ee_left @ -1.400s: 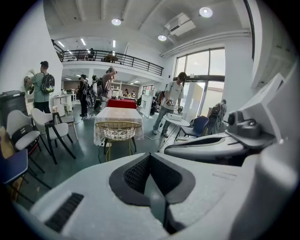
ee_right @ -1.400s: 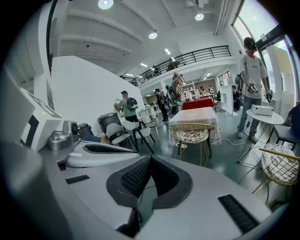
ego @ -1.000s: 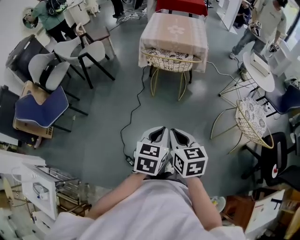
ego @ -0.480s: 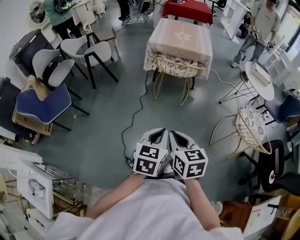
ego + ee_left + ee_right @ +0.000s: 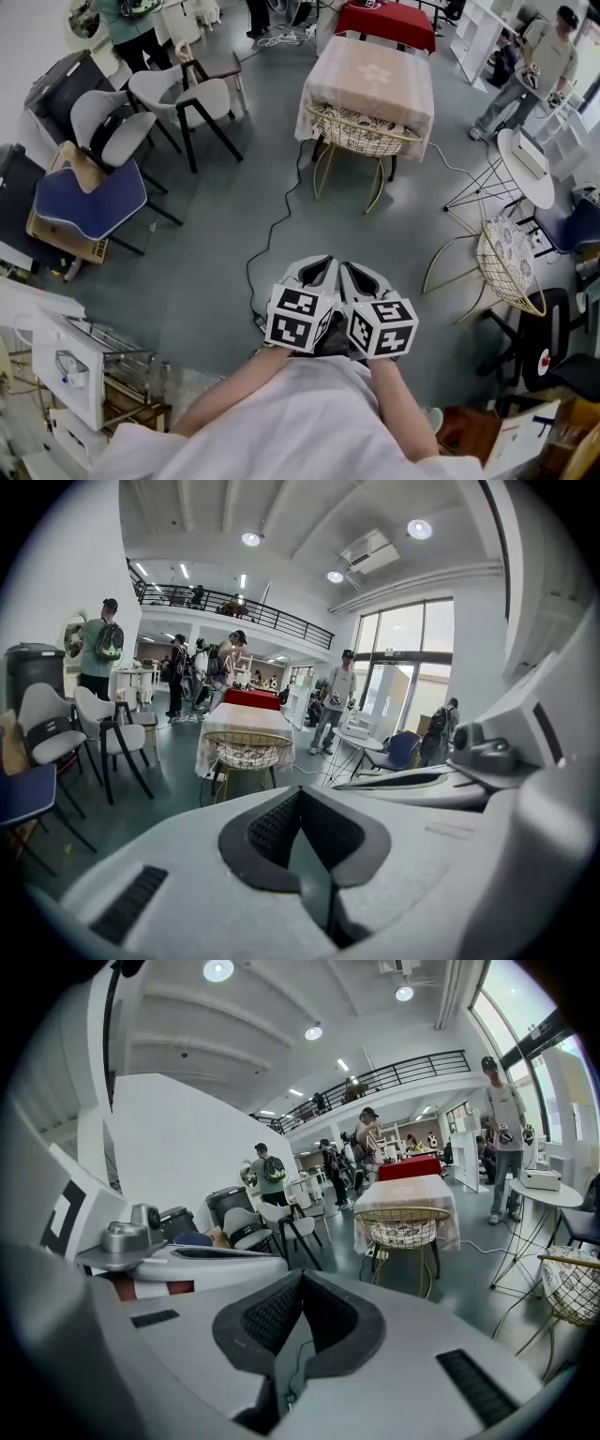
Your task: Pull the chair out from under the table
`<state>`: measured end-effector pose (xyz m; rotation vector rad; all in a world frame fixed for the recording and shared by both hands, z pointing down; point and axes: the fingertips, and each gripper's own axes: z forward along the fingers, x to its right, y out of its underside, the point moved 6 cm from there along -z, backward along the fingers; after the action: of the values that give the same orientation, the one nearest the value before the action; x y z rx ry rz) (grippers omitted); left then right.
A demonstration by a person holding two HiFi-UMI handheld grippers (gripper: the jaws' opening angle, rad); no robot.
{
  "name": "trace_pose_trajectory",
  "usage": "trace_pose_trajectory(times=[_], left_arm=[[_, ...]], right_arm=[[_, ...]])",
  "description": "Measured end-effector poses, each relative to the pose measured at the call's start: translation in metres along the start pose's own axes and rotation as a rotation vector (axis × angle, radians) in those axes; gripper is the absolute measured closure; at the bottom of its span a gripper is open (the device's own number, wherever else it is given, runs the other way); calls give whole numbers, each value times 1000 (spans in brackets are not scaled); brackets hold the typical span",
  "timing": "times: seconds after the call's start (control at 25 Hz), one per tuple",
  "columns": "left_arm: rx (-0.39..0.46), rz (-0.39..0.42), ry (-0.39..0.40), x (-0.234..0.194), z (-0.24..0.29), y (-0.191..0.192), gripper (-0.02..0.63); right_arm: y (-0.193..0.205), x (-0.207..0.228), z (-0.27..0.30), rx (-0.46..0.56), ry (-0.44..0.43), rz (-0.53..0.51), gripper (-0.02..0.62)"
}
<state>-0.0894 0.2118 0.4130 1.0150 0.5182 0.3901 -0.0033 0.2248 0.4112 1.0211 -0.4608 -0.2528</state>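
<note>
A gold wire chair [image 5: 361, 136] with a patterned cushion sits tucked against the near side of a table [image 5: 370, 75] that has a beige cloth over it. Both lie well ahead of me across bare grey floor. My left gripper [image 5: 319, 274] and right gripper [image 5: 361, 277] are held side by side close to my body, both shut with nothing in them and far from the chair. In the left gripper view the chair [image 5: 247, 752] stands beyond the closed left gripper [image 5: 300, 797]. In the right gripper view the chair [image 5: 406, 1227] shows past the closed right gripper [image 5: 300, 1281].
A black cable [image 5: 272, 220] snakes over the floor between me and the chair. White chairs [image 5: 108, 131] and a blue-cushioned seat [image 5: 89, 202] stand at the left. At the right are a second gold wire chair [image 5: 506, 262] and a round white table [image 5: 525, 155]. A person [image 5: 539, 61] stands far right.
The table and chair have drifted slightly right and lower in the head view as I came a little nearer. Both grippers stay shut, side by side.
</note>
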Motion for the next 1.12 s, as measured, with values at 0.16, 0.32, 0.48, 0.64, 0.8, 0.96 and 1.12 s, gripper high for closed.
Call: trace_pose_trajectory(times=[0.16, 0.32, 0.48, 0.64, 0.8, 0.96, 1.12], left_arm=[[-21, 1, -11, -4, 11, 3, 601], [-41, 11, -14, -8, 28, 0, 601], [-52, 24, -16, -16, 49, -9, 601], [-66, 26, -19, -26, 78, -22, 601], [-74, 24, -22, -37, 110, -39, 601], [-78, 20, -16, -47, 141, -59, 601], [-95, 24, -14, -57, 170, -74, 601]], right_arm=[[0, 11, 7, 0, 0, 13, 593], [-3, 23, 19, 0, 2, 20, 592], [-14, 42, 35, 5, 2, 30, 593], [-27, 64, 56, -2, 4, 39, 592], [-44, 89, 79, -11, 5, 37, 592], [-64, 114, 101, -14, 13, 44, 592], [-79, 137, 121, -8, 17, 62, 592]])
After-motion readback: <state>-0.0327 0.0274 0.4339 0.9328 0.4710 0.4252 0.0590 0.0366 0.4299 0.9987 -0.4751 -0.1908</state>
